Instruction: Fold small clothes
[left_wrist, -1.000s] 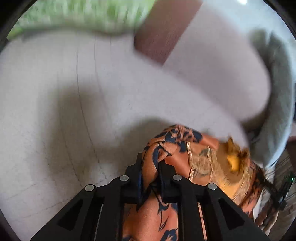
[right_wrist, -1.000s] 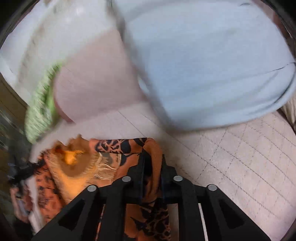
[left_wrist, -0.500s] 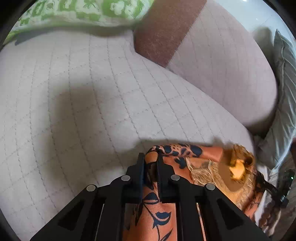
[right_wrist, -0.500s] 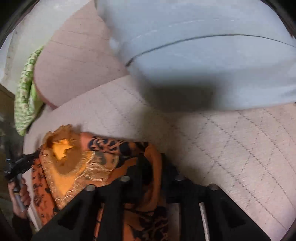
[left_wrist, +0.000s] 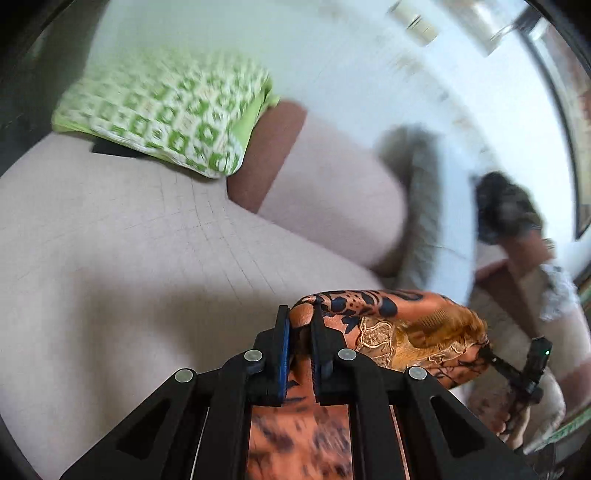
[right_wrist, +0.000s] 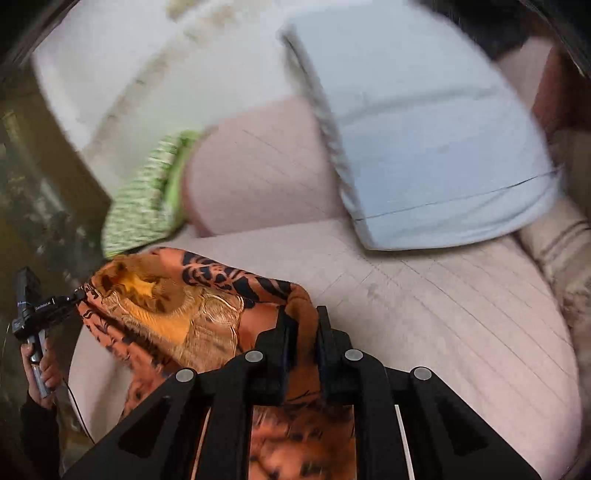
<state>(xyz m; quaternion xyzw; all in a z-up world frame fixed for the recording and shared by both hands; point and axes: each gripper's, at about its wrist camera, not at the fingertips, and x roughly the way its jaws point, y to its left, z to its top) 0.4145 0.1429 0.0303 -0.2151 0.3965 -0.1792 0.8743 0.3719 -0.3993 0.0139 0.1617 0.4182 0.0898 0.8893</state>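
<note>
An orange garment (left_wrist: 388, 325) with black tiger print and a golden patch hangs stretched between my two grippers above the pale quilted sofa seat (left_wrist: 129, 240). My left gripper (left_wrist: 299, 325) is shut on one folded edge, and cloth trails down under its fingers. In the right wrist view my right gripper (right_wrist: 301, 321) is shut on the other edge of the garment (right_wrist: 177, 302). Each view shows the other gripper at the cloth's far corner: the right gripper (left_wrist: 489, 354) and the left gripper (right_wrist: 79, 295), held by a hand (right_wrist: 44, 369).
A green-and-white patterned pillow (left_wrist: 166, 114) leans at the sofa's back left, beside a brown band (left_wrist: 266, 155). A large light blue pillow (right_wrist: 424, 147) rests against the backrest, and a striped cushion (right_wrist: 561, 243) lies at the right. A dark cabinet (right_wrist: 44, 192) stands past the sofa.
Both grippers have risen and carried the garment up off the seat. The views have tipped upward, so the pillows, backrest and wall now show more. Both grips have held throughout.
</note>
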